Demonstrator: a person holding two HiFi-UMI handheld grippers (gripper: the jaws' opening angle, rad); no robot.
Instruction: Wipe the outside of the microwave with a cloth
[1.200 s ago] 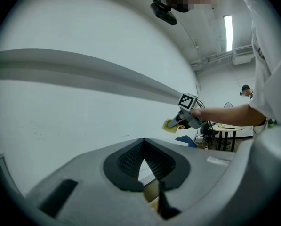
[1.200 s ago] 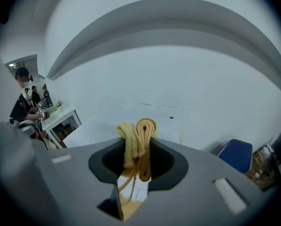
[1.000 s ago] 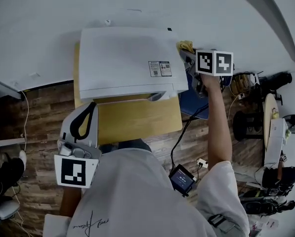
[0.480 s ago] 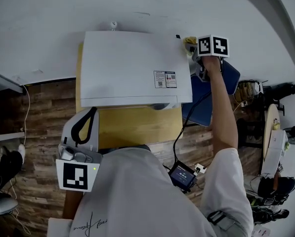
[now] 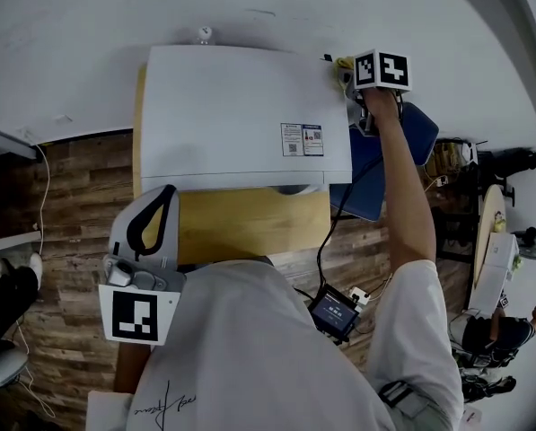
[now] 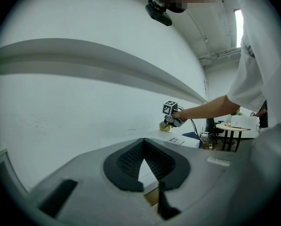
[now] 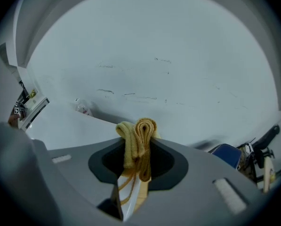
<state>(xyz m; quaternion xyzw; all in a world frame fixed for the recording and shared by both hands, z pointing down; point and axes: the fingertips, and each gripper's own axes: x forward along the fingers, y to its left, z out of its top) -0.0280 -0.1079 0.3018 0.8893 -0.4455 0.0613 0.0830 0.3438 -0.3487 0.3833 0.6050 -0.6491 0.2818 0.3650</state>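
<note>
A white microwave (image 5: pixel 241 115) stands on a wooden table (image 5: pixel 250 227) against the white wall; I look down on its top. My right gripper (image 5: pixel 347 77) is at the microwave's back right corner, shut on a folded yellow cloth (image 7: pixel 138 145) that shows there as a small yellow patch (image 5: pixel 342 64). In the right gripper view the cloth sticks up between the jaws, with the microwave top (image 7: pixel 60 126) to the left. My left gripper (image 5: pixel 151 232) hangs at the table's front left, shut with nothing in it; its view shows the microwave (image 6: pixel 178 140) and the right gripper (image 6: pixel 171 119) far off.
A blue chair (image 5: pixel 384 164) stands right of the table. A small device (image 5: pixel 335 312) on a cable hangs by the person's waist. A round side table (image 5: pixel 492 241) and clutter lie at the far right. A small bottle (image 5: pixel 203 35) stands behind the microwave.
The right gripper with the cloth has slid backward along the microwave's right side to its back corner. The head view has shifted a little; the left gripper has stayed put.
</note>
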